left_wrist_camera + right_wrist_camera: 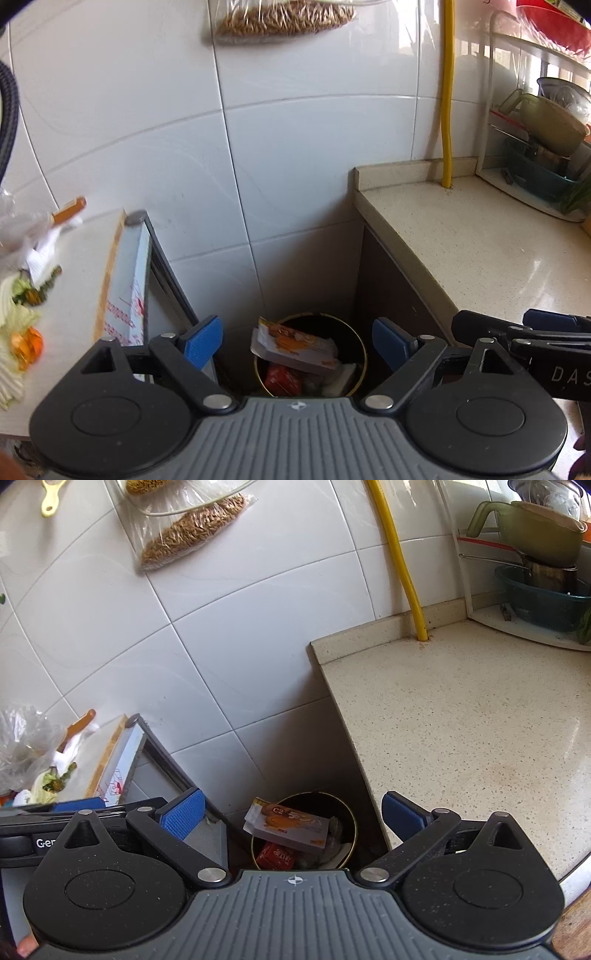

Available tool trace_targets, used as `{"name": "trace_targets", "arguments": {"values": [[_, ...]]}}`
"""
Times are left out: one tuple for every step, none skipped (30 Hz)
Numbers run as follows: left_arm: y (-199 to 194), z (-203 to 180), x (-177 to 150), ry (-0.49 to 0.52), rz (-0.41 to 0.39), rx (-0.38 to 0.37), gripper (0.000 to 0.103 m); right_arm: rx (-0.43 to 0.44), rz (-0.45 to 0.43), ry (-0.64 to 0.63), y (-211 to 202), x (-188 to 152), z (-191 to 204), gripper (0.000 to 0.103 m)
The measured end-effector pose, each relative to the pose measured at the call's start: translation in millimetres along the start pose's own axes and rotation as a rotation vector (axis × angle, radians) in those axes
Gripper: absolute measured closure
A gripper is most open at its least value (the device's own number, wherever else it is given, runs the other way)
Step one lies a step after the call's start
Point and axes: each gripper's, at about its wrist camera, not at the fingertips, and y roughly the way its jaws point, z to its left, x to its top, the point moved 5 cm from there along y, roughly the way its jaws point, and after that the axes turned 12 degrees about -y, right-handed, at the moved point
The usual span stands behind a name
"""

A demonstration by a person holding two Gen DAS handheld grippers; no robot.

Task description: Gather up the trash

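Note:
A round dark trash bin (356, 343) stands on the floor in the gap between a white appliance and the counter; it also shows in the right wrist view (351, 821). In it lie an orange-and-white carton (295, 347) (291, 825) and a red packet (282, 380) (275, 856). My left gripper (297, 341) is open and empty, high above the bin. My right gripper (291, 812) is open and empty, also above the bin. Vegetable scraps (22, 291) and a crumpled clear plastic bag (22, 746) lie on the white surface at the left.
A speckled beige counter (480, 240) (472, 716) lies to the right, with a yellow hose (447, 92) (400, 565) at its back and a dish rack with pots (543, 140) (543, 554). A bag of grain (280, 18) (192, 535) hangs on the tiled wall.

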Motion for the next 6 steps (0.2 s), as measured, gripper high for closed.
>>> {"name": "trace_targets", "arguments": {"values": [[-0.4,0.1,0.3,0.000,-0.008,-0.004,0.017,0.000,0.002,0.003,0.4,-0.1,-0.3,0.000],[0.2,1.0,1.0,-0.003,-0.012,-0.012,0.017,0.002,0.003,0.007,0.7,0.0,-0.7,0.000],[0.9,1.7,1.3,-0.005,-0.012,-0.016,0.017,0.005,0.003,0.011,0.9,0.1,-0.9,0.000],[1.3,2.2,1.3,-0.003,-0.014,-0.019,0.017,0.008,0.001,0.015,1.2,0.2,-0.9,0.000],[1.9,2.6,1.4,-0.001,-0.015,-0.019,0.016,0.007,0.001,0.014,1.5,0.5,-0.6,0.000],[2.5,3.0,2.0,0.004,-0.021,-0.017,0.015,0.006,0.001,0.011,1.9,0.4,0.1,0.000]]}}
